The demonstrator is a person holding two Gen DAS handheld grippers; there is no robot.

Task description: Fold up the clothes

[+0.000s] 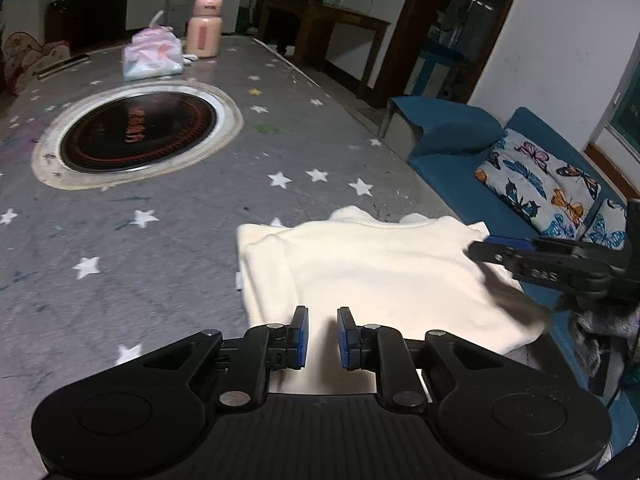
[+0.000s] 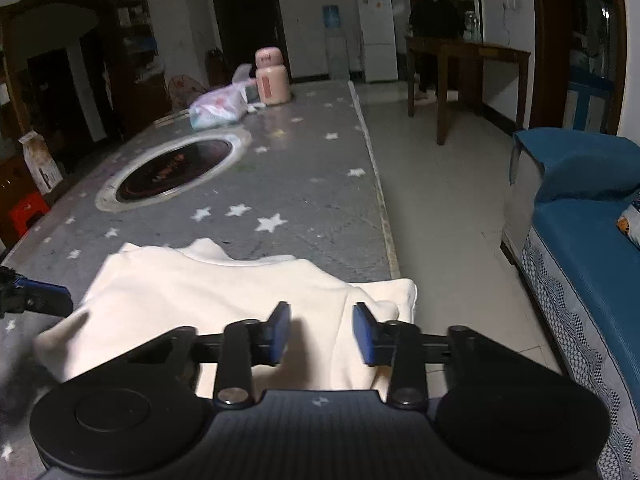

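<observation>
We see the cream garment (image 1: 360, 276) lying partly folded at the table's (image 1: 180, 220) near corner. Our left tongs (image 1: 322, 338) hover over its near edge, jaws slightly apart, holding nothing. Our right tongs (image 2: 322, 334) stand wider over its right edge, also empty. Beyond: a round hob (image 1: 138, 136), a pink bottle (image 1: 204, 28), a blue sofa (image 2: 580, 220).

Grey star-print cover (image 1: 180, 216) across the table, with a round black hob (image 1: 138, 134) sunk in at upper left. Behind it, near the top, a pink flask (image 1: 204, 28) upright beside a pale plastic bag (image 1: 152, 58). At right, a blue sofa (image 2: 580, 240) with a butterfly cushion (image 1: 536, 182). Top right of the right view: wooden table (image 2: 468, 52), white fridge (image 2: 376, 36), person (image 2: 434, 12) in dark clothes.
</observation>
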